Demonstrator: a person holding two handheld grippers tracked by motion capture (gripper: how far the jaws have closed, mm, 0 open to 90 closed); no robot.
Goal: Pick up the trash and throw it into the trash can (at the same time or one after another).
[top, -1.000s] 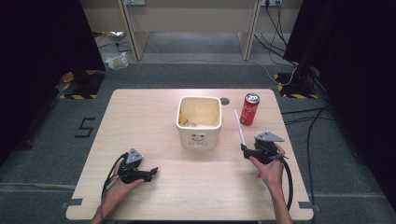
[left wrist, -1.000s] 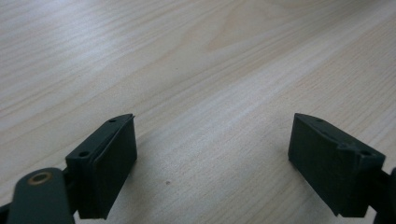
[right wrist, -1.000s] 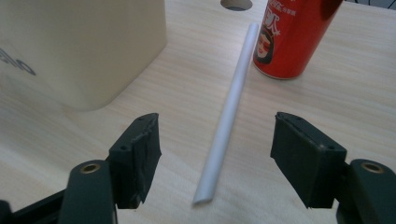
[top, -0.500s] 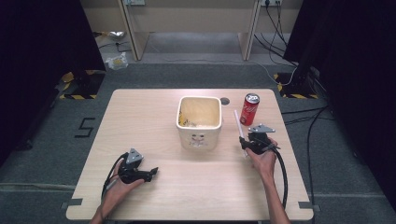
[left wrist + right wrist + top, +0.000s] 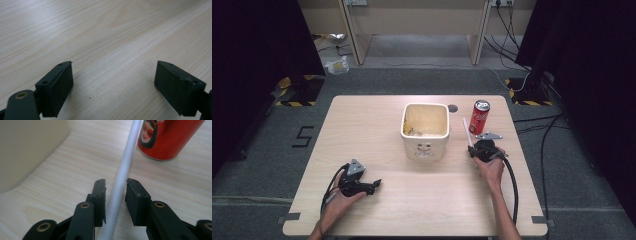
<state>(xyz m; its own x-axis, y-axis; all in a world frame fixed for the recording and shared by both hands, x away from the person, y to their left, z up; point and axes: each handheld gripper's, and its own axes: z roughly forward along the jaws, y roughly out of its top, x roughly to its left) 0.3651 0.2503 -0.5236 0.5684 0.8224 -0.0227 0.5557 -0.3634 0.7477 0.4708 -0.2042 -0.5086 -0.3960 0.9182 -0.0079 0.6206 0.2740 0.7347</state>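
Observation:
A white straw [image 5: 467,132] [image 5: 125,162] lies on the table between a cream square bin [image 5: 424,149] [image 5: 27,150] and a red drink can [image 5: 479,116] [image 5: 170,140]. My right gripper [image 5: 473,150] [image 5: 115,187] sits low at the straw's near end. Its jaws have just been closing and now stand either side of the straw, with thin gaps left at the pads. My left gripper [image 5: 374,185] [image 5: 113,75] rests near the table's front left, jaws wide open over bare wood with nothing between them.
The wooden table [image 5: 377,120] has a small dark hole [image 5: 453,108] behind the bin. The bin holds some scraps at its bottom. Cables trail from both grippers toward the front edge. Dark curtains and floor cables surround the table.
My right gripper has moved forward and down toward the straw, and its jaws have narrowed around it. The left gripper has stayed put.

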